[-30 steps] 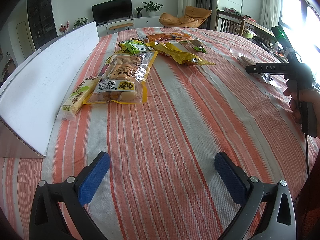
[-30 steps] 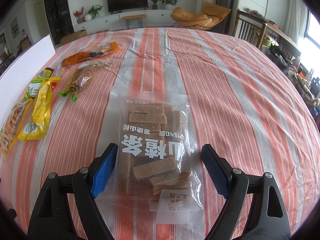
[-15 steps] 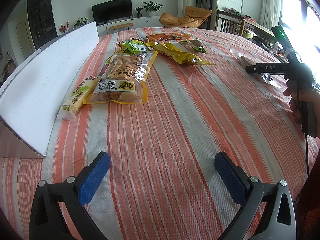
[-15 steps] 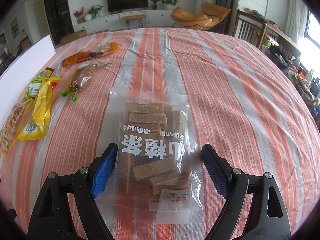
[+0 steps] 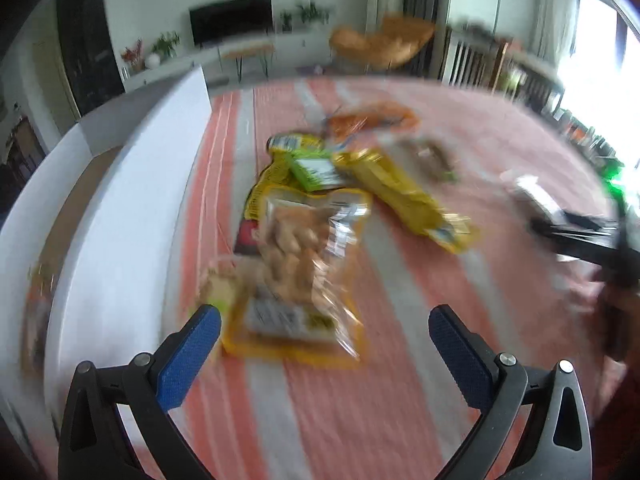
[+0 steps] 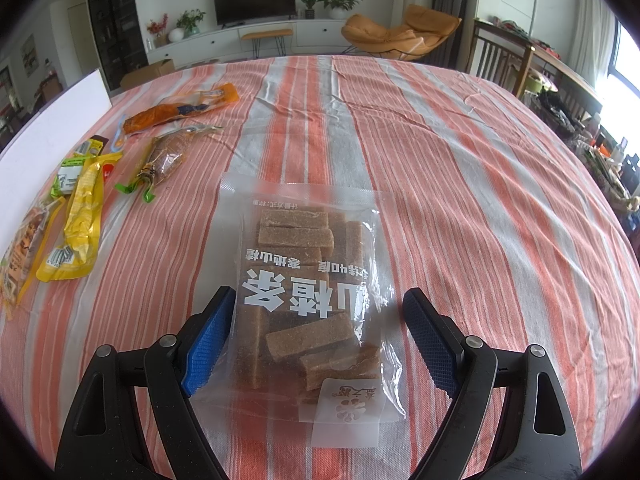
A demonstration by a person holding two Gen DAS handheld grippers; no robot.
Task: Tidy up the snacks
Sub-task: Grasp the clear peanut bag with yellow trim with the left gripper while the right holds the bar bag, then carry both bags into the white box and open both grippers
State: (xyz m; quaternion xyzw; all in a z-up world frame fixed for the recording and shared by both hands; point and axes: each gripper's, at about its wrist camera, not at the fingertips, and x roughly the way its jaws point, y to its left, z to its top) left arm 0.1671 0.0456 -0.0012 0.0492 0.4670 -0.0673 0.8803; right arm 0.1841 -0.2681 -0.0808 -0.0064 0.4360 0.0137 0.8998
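Observation:
My right gripper is open, low over a clear bag of brown bars lying on the striped cloth, one finger on each side of it. The left wrist view is blurred by motion. There my left gripper is open, just short of a clear yellow-edged bag of peanuts. Behind that bag lie a green packet, a long yellow packet and an orange packet. The right wrist view shows the yellow packet, the orange packet and a small brown snack bag at the left.
A white open box stands along the table's left side, with something lying inside. The other gripper and the hand holding it sit at the right edge of the left wrist view. A striped tablecloth covers the round table.
My left gripper has moved forward and to the left, close to the peanut bag and the white box; its view is now blurred. The right gripper has stayed still over the bag of bars.

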